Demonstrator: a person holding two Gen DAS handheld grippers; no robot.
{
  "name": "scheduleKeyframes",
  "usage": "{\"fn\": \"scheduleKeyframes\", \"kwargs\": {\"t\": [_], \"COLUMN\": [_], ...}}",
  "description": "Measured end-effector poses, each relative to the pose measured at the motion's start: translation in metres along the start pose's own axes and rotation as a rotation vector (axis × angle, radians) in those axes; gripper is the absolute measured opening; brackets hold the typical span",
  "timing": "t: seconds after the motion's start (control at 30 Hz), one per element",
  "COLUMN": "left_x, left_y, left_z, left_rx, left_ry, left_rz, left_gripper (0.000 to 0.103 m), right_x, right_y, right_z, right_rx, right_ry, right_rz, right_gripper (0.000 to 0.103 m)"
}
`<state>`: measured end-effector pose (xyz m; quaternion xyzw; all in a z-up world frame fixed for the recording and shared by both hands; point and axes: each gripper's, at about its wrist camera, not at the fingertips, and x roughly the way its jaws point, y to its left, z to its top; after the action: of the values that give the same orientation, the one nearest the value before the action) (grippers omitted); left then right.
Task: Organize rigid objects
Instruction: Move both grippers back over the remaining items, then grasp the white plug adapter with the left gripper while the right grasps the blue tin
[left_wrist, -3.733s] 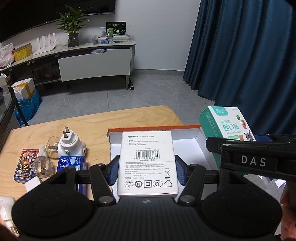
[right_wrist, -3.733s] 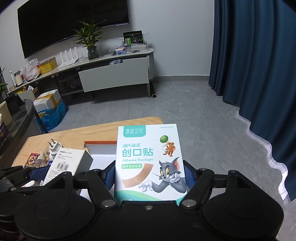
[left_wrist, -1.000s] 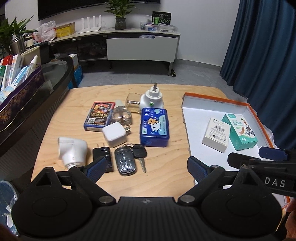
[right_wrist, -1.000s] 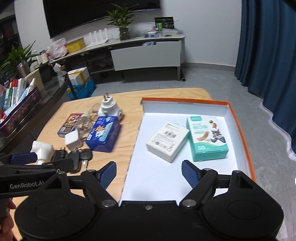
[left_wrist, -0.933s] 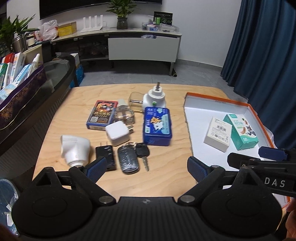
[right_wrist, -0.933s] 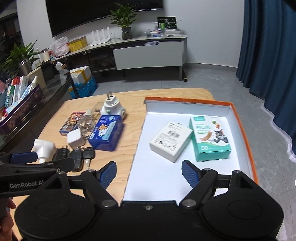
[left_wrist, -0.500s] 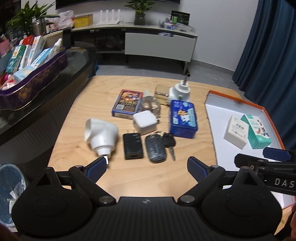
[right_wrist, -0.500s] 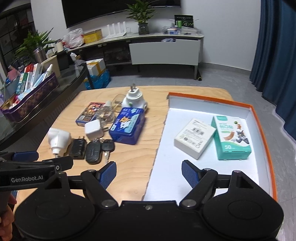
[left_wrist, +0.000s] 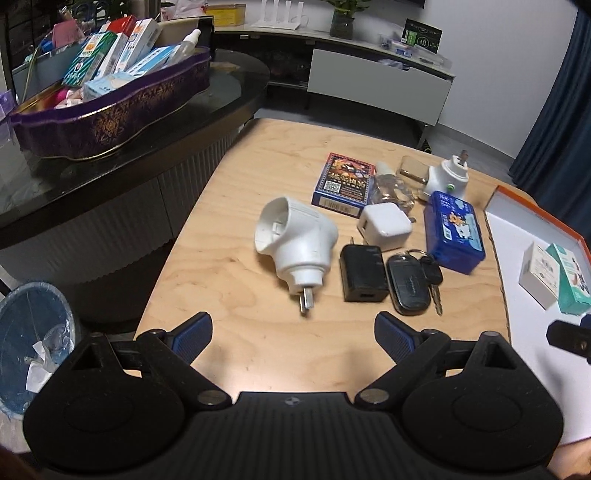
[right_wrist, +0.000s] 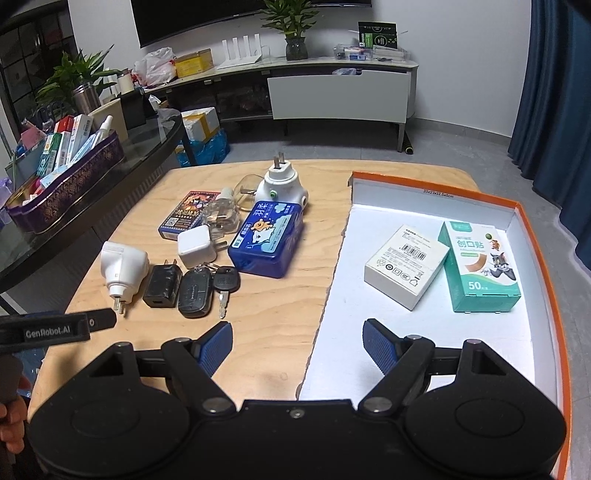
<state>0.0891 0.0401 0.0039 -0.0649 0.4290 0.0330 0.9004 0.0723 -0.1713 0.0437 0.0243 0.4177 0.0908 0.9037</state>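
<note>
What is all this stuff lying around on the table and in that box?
wooden table: 1, light wood, under everything
tray box: 1, white inside with orange rim, right side of table
adapter box: 1, white, in tray, touching bandage box
bandage box: 1, teal, in tray, right of adapter box
blue case: 1, blue, table centre
card pack: 1, dark blue and red, table left
large plug adapter: 1, white, lying on its side
round plug: 1, white, pins up, far side
cube charger: 1, white
black charger: 1, black
key fob: 1, black, with key
left gripper: black, blue pads, open
right gripper: same, open
</note>
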Motion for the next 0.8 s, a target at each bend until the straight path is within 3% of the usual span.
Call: {"fn": "scheduleKeyframes", "kwargs": {"t": [0.3,0.6,0.73,0.8], "left_x": [0.035,0.07,0.078,0.077], "left_y": [0.01,0.008,0.012,0.012], "left_z": [0.027,0.043,0.043,0.044], "left_rx": [-0.014,0.051,0.044,0.046], "left_ry": [-0.025,0.001,-0.013,-0.039], "left_rz": [0.034,0.045,0.028,0.002], "left_gripper": [0.101,0.1,0.091,0.075], "right_x": [0.007,0.018,0.025,0.029], "right_y": [-0.004,-0.003,-0.001,0.001], "right_z": [0.0,0.004,0.006,0.007], "right_rx": [0.014,0.008,0.011,0.01], "right_ry": [0.009,0.013,0.016,0.016], "right_rz": [-0.007,-0.013,-0.015,-0.012], "right_gripper": [0.092,0.092,0.092,0.092]}}
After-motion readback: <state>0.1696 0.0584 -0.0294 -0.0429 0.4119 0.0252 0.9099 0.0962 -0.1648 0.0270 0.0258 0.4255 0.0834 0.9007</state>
